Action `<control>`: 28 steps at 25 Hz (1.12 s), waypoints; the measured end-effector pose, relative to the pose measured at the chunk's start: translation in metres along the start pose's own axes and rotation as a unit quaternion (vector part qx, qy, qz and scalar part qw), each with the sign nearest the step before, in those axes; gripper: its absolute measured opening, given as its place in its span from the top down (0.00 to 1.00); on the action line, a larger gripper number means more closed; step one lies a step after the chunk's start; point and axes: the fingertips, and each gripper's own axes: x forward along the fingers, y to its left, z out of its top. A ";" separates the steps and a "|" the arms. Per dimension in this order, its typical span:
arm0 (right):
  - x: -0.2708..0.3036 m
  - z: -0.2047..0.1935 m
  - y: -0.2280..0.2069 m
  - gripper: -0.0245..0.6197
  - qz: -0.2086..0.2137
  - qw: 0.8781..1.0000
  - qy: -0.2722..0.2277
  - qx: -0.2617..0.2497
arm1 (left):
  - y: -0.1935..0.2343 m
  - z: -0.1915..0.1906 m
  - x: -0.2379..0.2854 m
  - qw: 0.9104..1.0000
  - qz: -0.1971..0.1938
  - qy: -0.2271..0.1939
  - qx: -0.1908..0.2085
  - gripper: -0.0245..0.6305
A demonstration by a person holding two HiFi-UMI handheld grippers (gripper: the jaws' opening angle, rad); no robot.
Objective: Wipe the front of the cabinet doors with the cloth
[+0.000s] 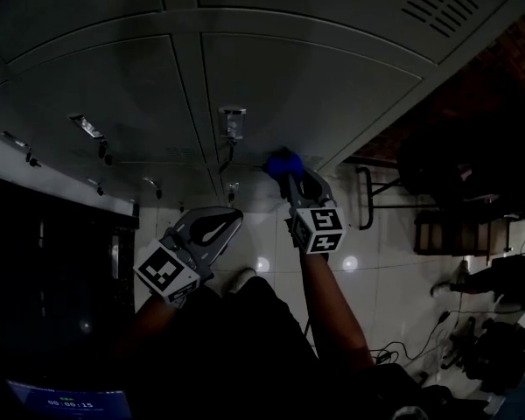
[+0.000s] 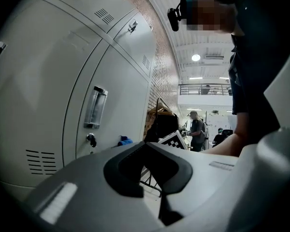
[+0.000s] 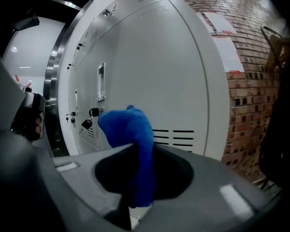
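Grey locker-style cabinet doors fill the upper head view, each with a metal handle and a lock. My right gripper is shut on a blue cloth, whose bunched end sits low on a door, whether touching I cannot tell. In the right gripper view the cloth rises out of the jaws in front of the door, beside its vent slots. My left gripper hangs back, lower left, shut and empty. Its own view shows the door, the handle and the cloth far off.
A brick wall meets the cabinet's right end. A dark metal rack stands there on the glossy tiled floor. Cables and bags lie at the right. People stand in the background. A dark opening lies left.
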 end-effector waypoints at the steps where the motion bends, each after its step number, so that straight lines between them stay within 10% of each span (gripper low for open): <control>1: -0.004 -0.001 -0.009 0.85 -0.007 1.000 0.000 0.001 | -0.003 0.001 0.005 1.000 -0.003 0.000 -0.001 0.96; 17: -0.071 0.001 -0.089 0.85 -0.106 0.994 -0.011 0.011 | -0.019 -0.001 -0.008 1.000 -0.007 -0.002 0.000 0.96; 28: -0.112 0.026 0.114 0.85 -0.036 0.998 -0.031 -0.032 | -0.020 -0.003 -0.142 1.000 -0.027 -0.003 0.004 0.96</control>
